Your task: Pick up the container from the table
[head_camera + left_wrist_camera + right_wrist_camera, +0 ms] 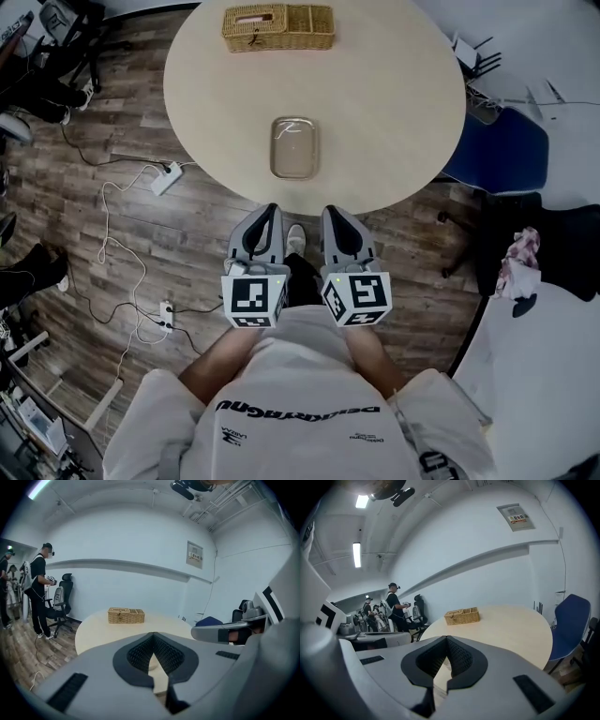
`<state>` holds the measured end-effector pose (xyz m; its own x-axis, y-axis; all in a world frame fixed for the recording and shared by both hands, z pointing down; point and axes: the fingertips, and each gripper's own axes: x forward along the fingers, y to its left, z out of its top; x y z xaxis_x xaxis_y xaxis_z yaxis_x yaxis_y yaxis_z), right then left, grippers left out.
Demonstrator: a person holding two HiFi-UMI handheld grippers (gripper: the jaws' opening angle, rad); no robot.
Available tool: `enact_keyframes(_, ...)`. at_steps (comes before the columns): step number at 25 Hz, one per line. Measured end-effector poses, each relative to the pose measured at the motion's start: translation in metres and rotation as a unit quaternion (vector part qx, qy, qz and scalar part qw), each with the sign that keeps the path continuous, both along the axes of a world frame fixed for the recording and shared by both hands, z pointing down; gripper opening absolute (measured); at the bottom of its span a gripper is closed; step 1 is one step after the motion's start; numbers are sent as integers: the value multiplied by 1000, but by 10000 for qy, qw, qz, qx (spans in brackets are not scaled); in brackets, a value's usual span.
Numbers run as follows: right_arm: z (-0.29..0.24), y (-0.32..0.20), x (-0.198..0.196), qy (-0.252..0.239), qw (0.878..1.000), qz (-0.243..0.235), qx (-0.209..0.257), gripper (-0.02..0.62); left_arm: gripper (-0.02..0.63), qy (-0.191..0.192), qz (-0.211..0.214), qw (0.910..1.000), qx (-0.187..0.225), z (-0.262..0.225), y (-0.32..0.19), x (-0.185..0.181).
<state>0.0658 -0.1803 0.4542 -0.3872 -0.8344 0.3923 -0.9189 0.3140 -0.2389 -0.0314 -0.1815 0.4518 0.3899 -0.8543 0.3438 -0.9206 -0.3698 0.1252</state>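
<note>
Low in the head view, both grippers are held side by side over the wood floor point(84, 197), just short of the table's near edge. The left gripper point(267, 209) has its jaws pressed together at the tips with nothing between them, as its own view shows point(153, 634). The right gripper point(334, 212) is the same, tips meeting and empty point(446, 638). Just beyond them, in the middle of the frame, the container point(294, 147) lies flat on the round table point(394, 84) near its closest edge, apart from both grippers. At the top of the frame a wicker basket point(278, 27) sits by the table's far edge. A blue chair point(502, 150) stands at the right, and a power strip point(167, 178) lies on the floor at the left
</note>
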Motion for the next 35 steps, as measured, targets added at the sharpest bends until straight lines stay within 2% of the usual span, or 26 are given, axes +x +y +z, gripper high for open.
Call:
enact_keyframes(4,20,-23,1,20,9999,-21,-158,32,15,-74,32,9999,-129,18,-22,0)
enact_keyframes(9,41,-47,3,13,9994,-11,-334,32,15,-37,-183,9990,-394,43,-48,-7)
enact_keyframes(13,59,-62,4,55,9989,-8,-469,34,15,-33,-188,9981,-578,61,-64,-6)
enact_keyframes(20,85,-82,1,-247,9961,17,-847,38,17,73,-263,9949,-976,95,-84,-9)
enact_keyframes(23,94,-90,0,-210,9956,14,-912,67,21,146,-368,9925,-1155,109,-91,-14)
enact_keyframes(25,102,-96,0,-224,9949,25,-983,74,68,206,-452,9907,-1265,118,-96,-18)
enact_keyframes(35,146,-109,1,-126,9894,139,-1443,101,98,354,-585,9825,-1730,161,-111,-21)
